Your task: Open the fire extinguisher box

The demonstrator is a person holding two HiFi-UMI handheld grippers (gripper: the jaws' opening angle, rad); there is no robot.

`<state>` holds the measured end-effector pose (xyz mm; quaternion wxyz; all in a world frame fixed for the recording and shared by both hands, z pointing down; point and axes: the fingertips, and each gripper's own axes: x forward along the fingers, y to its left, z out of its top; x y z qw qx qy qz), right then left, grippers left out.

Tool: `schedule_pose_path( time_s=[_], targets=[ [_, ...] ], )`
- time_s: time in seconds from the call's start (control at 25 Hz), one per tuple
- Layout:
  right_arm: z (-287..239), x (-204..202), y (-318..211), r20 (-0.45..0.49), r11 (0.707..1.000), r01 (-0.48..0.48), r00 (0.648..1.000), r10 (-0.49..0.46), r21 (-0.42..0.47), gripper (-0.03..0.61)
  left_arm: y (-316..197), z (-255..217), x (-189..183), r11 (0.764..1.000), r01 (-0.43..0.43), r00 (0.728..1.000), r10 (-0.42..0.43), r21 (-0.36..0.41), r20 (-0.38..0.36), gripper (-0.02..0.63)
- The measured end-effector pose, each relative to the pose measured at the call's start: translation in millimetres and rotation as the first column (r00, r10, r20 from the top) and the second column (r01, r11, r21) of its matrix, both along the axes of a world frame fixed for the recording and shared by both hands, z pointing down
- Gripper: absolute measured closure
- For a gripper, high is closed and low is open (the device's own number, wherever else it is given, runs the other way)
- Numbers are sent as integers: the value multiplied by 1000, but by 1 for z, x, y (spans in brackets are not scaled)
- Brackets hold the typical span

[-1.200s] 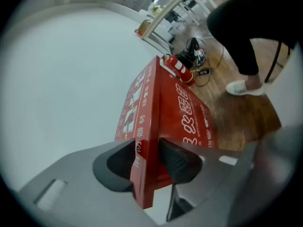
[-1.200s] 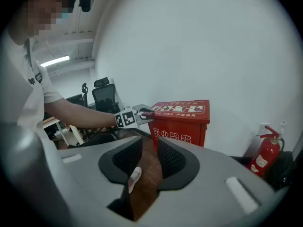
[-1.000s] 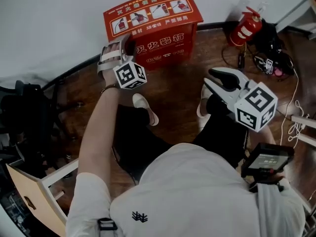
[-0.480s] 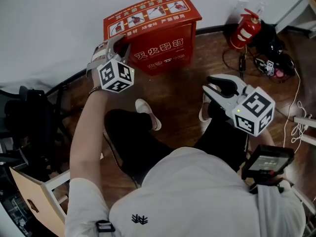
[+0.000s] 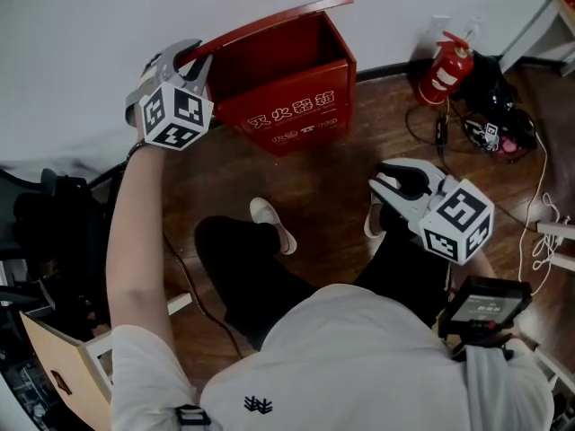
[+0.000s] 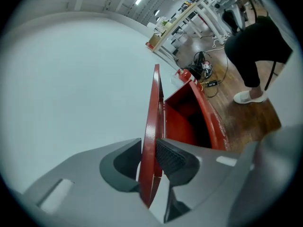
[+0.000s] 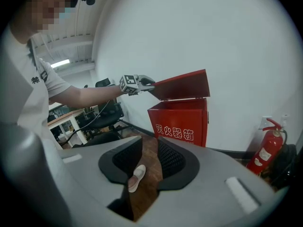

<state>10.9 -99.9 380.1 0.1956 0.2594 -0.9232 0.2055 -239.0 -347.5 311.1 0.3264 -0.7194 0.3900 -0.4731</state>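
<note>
The red fire extinguisher box (image 5: 292, 101) stands on the wooden floor against the white wall, white characters on its front. Its lid (image 5: 269, 25) is raised and tilted back, so the red inside shows. My left gripper (image 5: 184, 61) is shut on the lid's left front corner; in the left gripper view the thin lid edge (image 6: 152, 141) sits pinched between the two jaws. The right gripper view shows the box (image 7: 182, 117), the lifted lid (image 7: 182, 85) and the left gripper (image 7: 142, 84) from afar. My right gripper (image 5: 400, 180) hangs over the floor to the right, jaws narrowly parted and empty.
A red fire extinguisher (image 5: 446, 67) leans at the wall right of the box, beside dark gear and cables (image 5: 503, 119). The person's white shoes (image 5: 269, 223) stand just in front of the box. An office chair (image 5: 45, 223) and a wooden piece (image 5: 63, 366) are at the left.
My left gripper has swung up and to the left with the lid corner, and the box lid has gone from flat and shut to raised. The right gripper has stayed nearly still.
</note>
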Motion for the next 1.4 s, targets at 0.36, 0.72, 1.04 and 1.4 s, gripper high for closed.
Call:
schedule_pose_path(
  time_s=[0.36,0.72,1.04,1.4],
  targets=[
    [7,1,2,-5,1000,7,1000,-7,-10,474,-67,-38,-15,997,71,996,-69,42,-50,518],
    [11,1,-1,-8,1000,1,1000,-1,-22,474,-125,-51,-30,985,151,989,-150,82,-12,543],
    [14,-2,0,-9,999,3,1000,-3,-35,474,-141,-55,-38,979,182,983,-183,91,3,543],
    [19,-1,-13,-8,999,-4,1000,4,-37,474,-158,-47,-37,980,185,982,-187,77,21,541]
  ],
)
